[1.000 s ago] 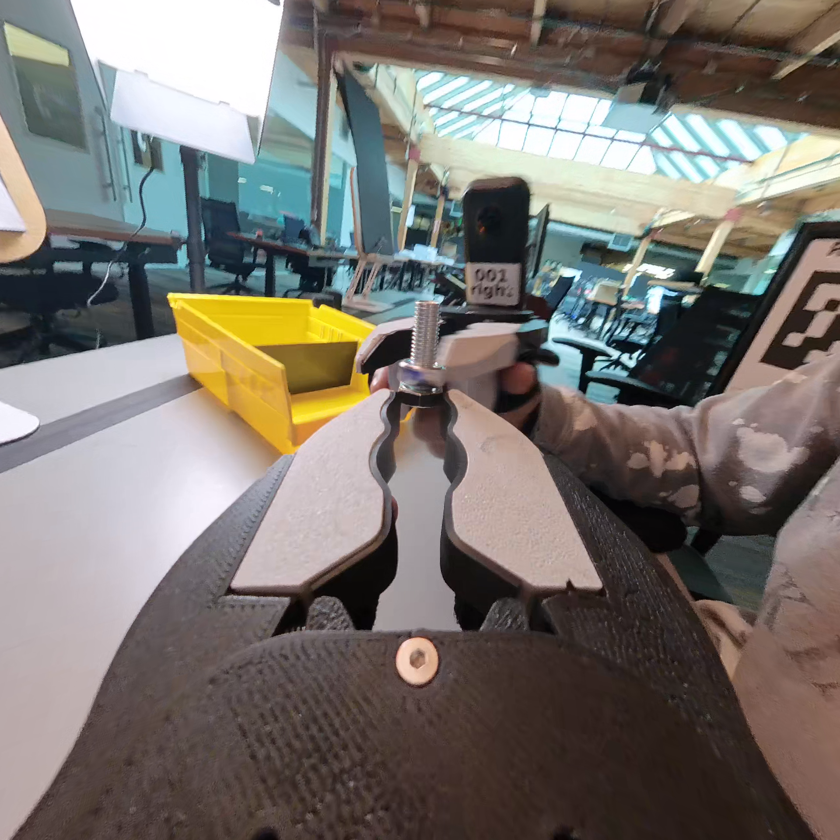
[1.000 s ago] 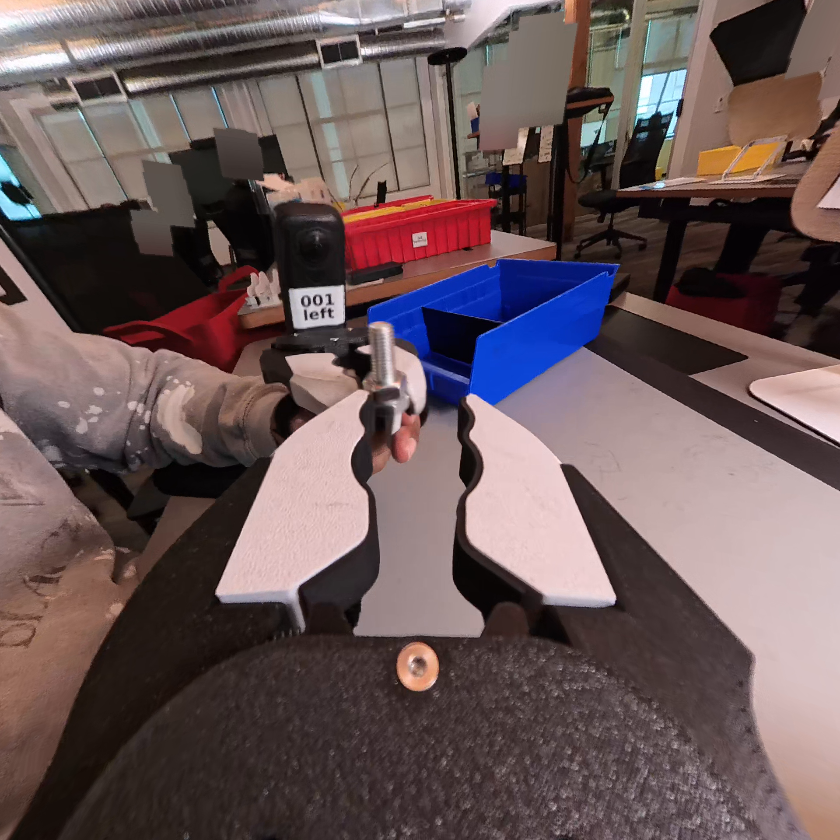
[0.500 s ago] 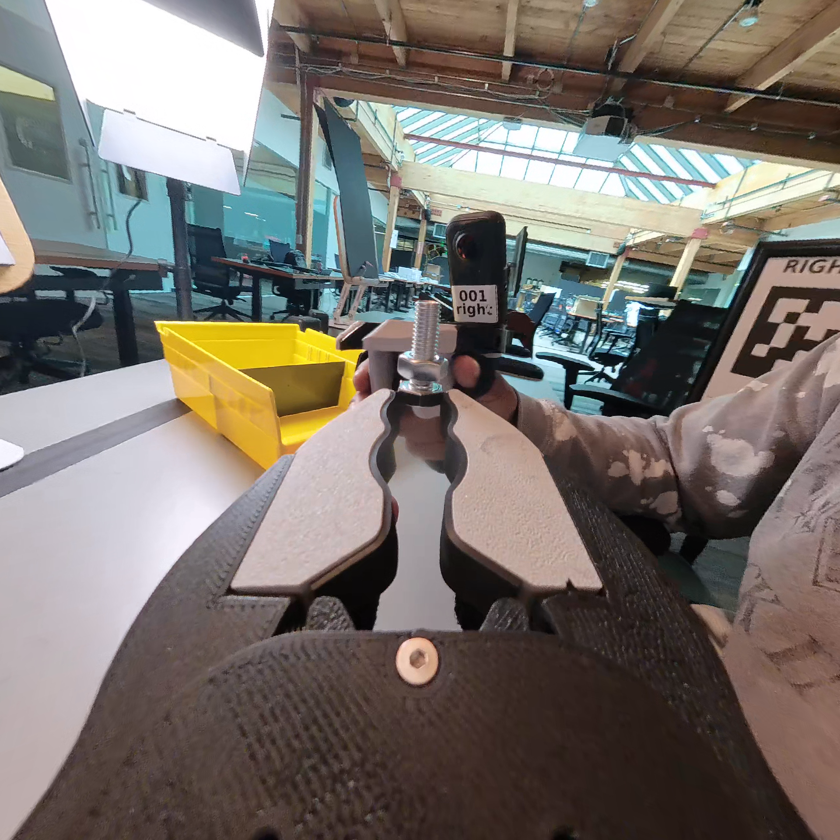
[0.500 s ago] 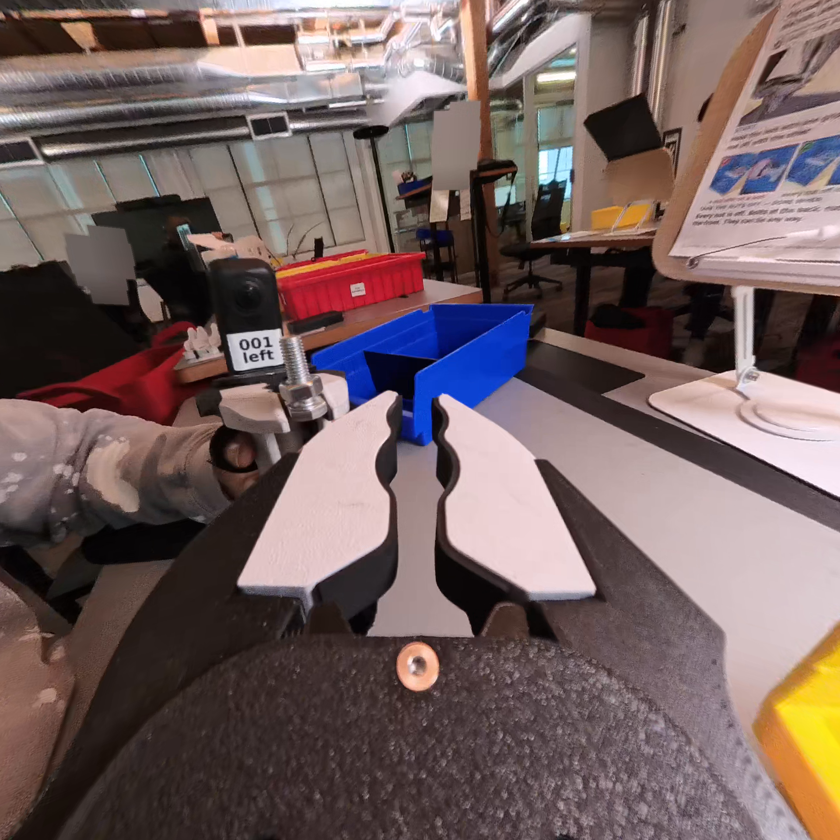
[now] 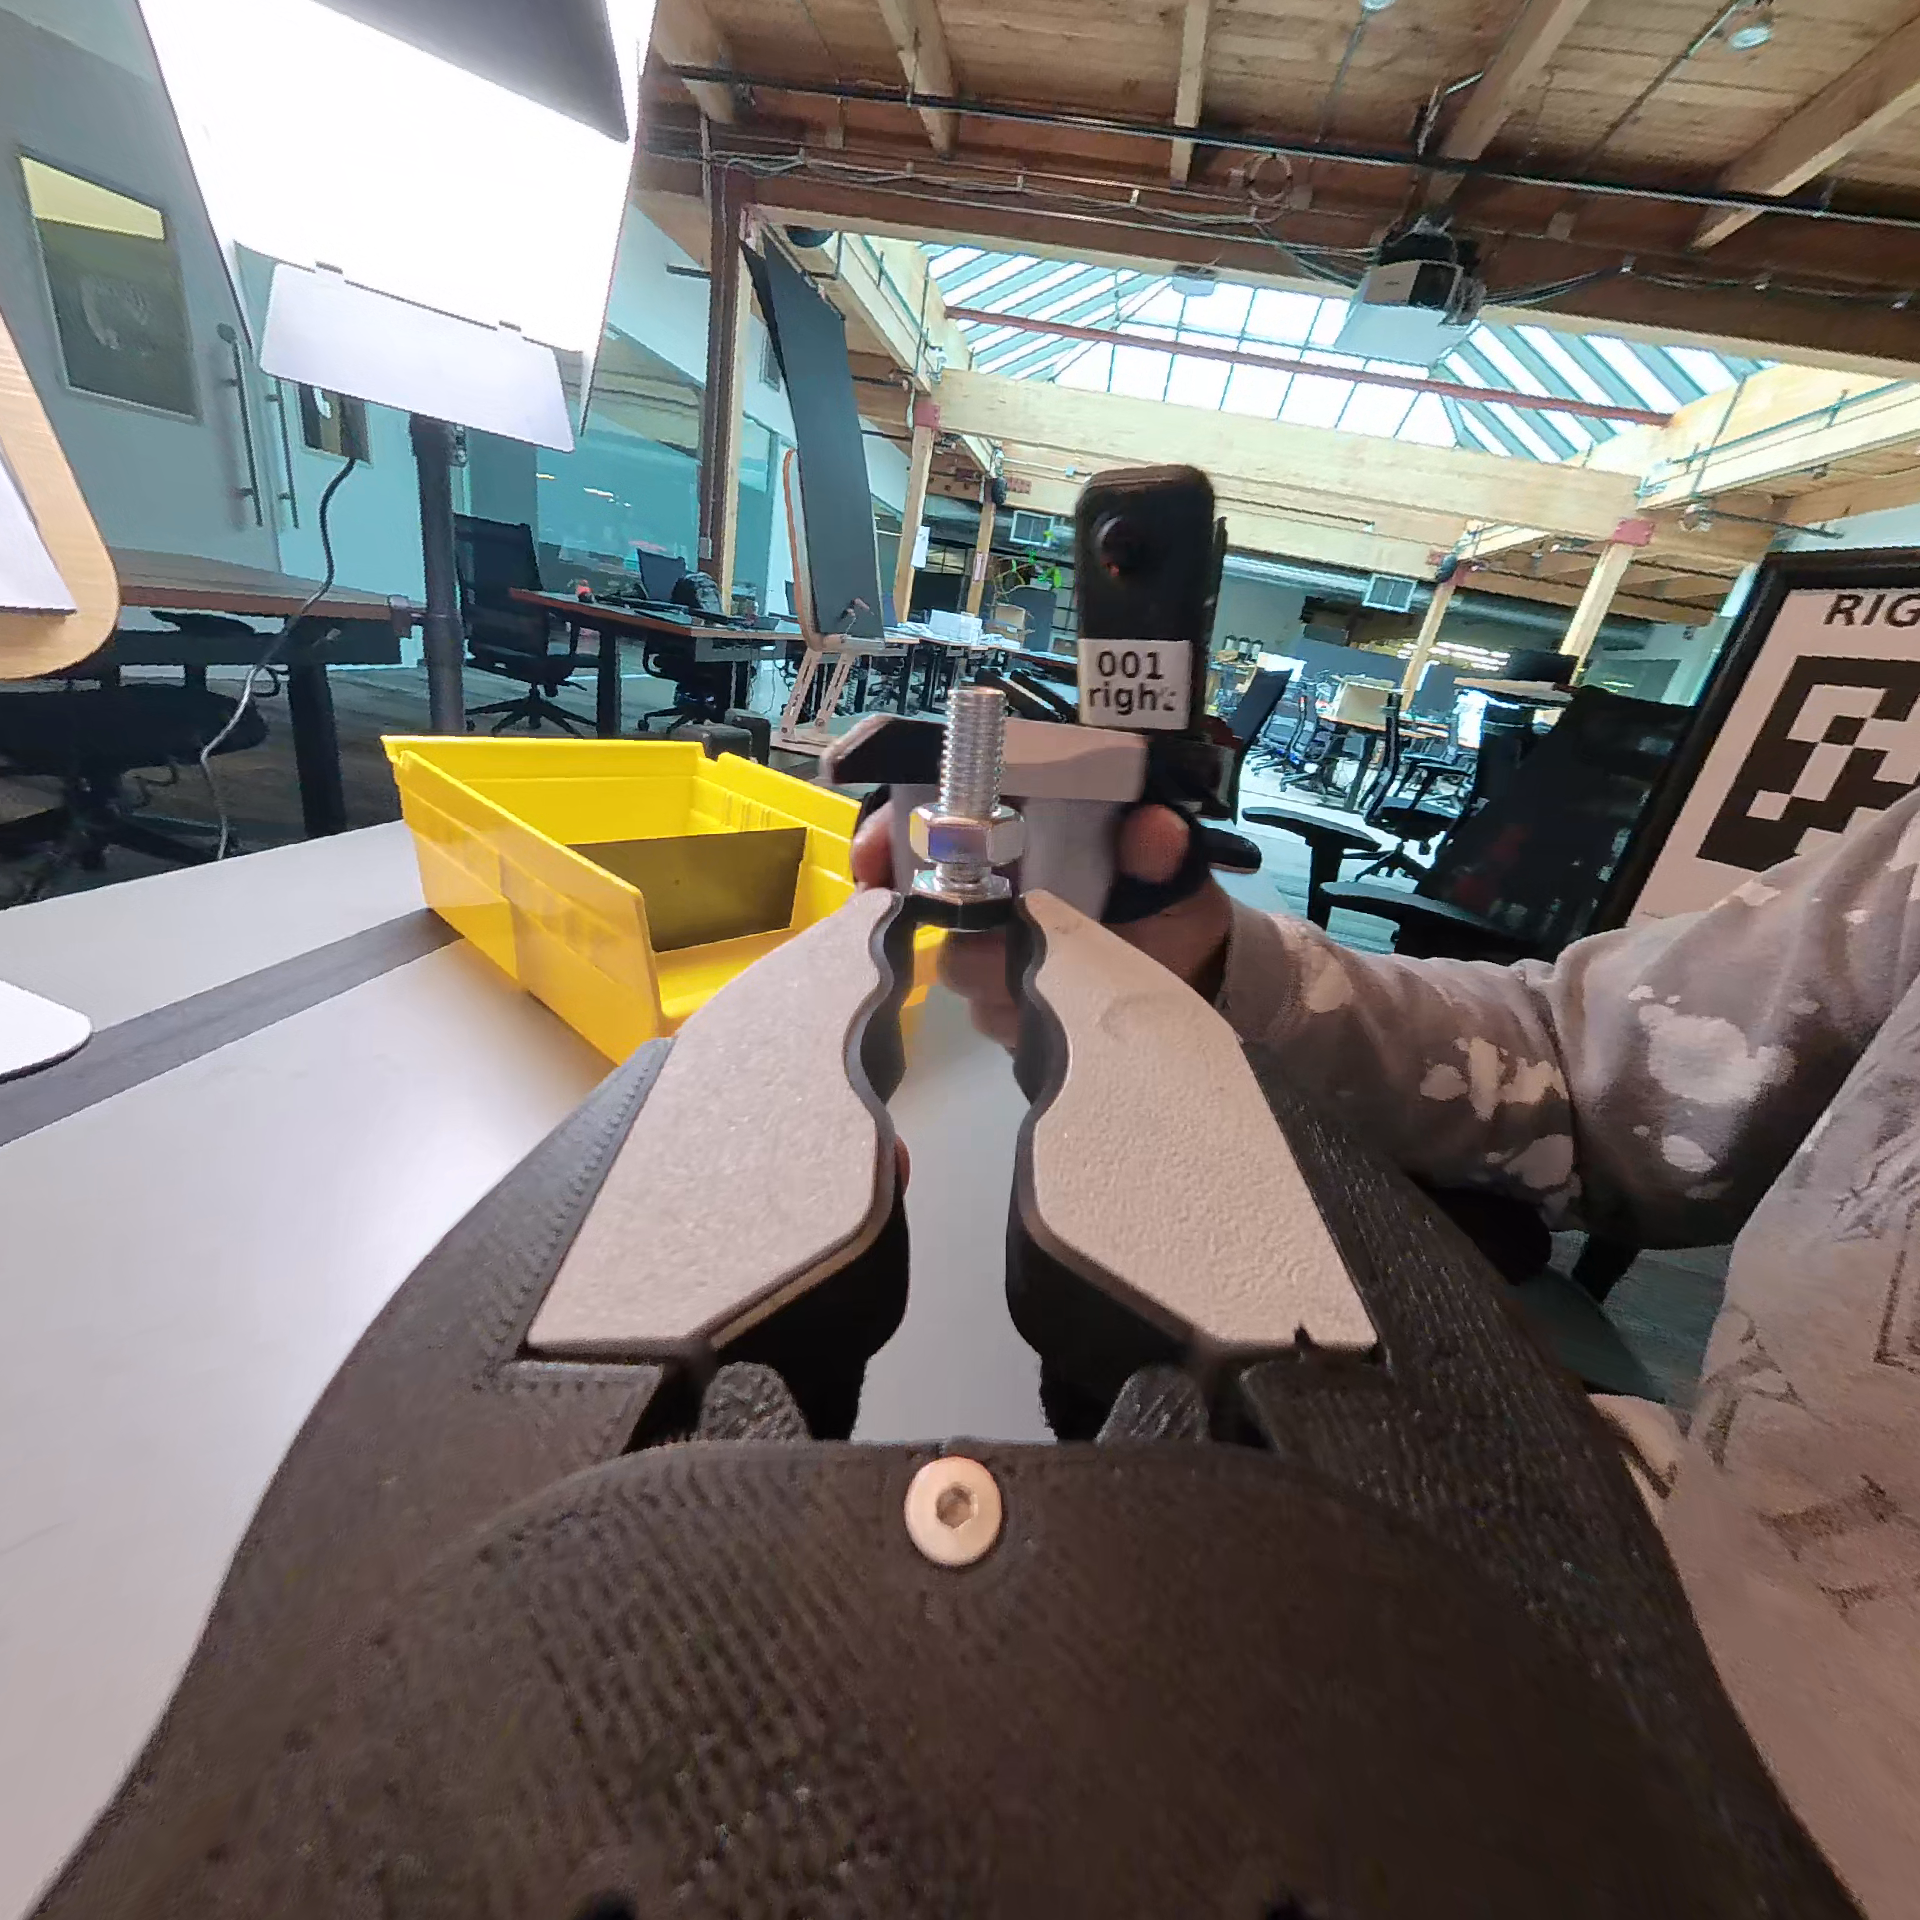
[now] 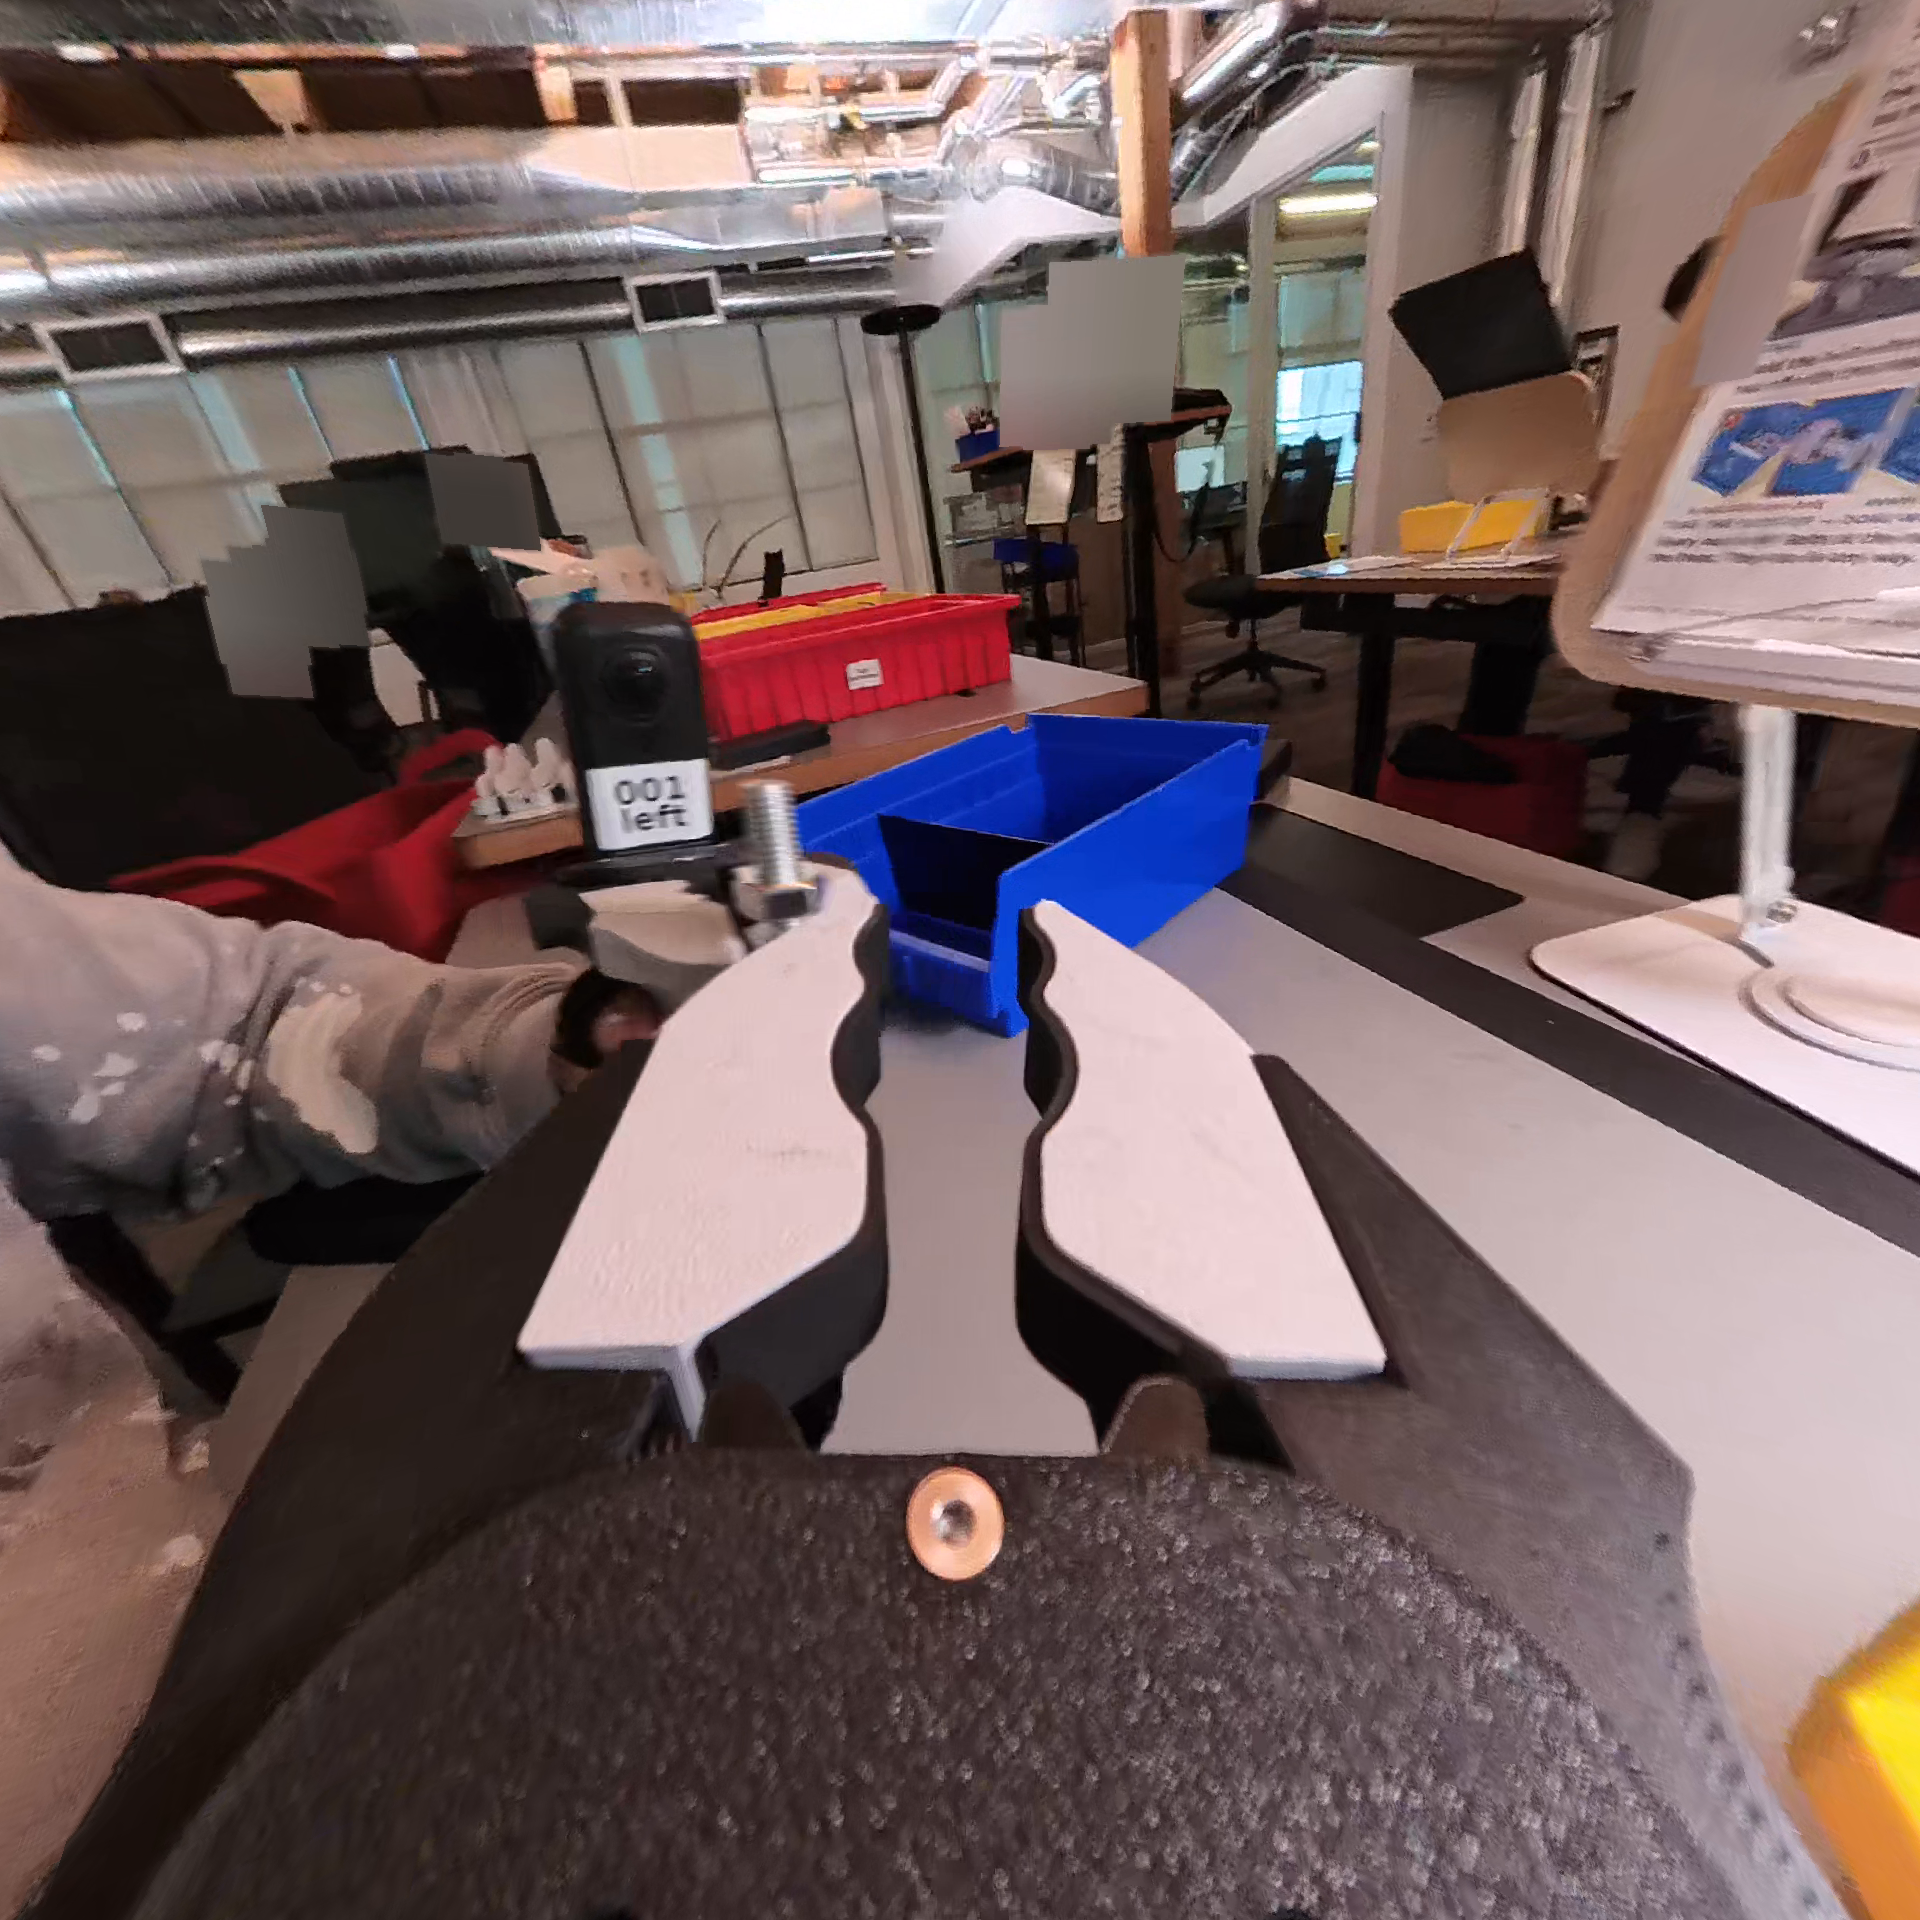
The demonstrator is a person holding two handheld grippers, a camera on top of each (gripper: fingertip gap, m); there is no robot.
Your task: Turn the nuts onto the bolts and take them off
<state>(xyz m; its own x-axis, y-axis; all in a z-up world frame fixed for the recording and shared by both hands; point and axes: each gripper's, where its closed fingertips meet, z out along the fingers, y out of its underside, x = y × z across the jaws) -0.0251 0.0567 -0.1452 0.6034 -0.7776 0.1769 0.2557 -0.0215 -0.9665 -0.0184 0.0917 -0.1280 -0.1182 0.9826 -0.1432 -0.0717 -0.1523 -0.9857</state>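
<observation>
Your silver bolt [image 5: 970, 774] carries a silver nut [image 5: 966, 834]. Your sleeve [image 5: 1558, 1049] is grey with pale splotches (bleach-like). A yellow bin [image 5: 582, 852] with a dark divider sits on the light grey table [image 5: 208, 1195]; the other bin [image 6: 1091, 810] is blue.

Your bolt [image 5: 971, 774] is bright threaded metal, and the nut [image 5: 966, 834] on it is smooth and shiny. The left gripper [image 5: 958, 914] has matt, grainy grey fingers [image 5: 748, 1132] on ribbed black plastic. To the left, the yellow bin [image 5: 540, 831] is glossy plastic, as is the far blue bin [image 6: 1132, 800]. The table [image 5: 208, 1195] is smooth, matt grey.
</observation>
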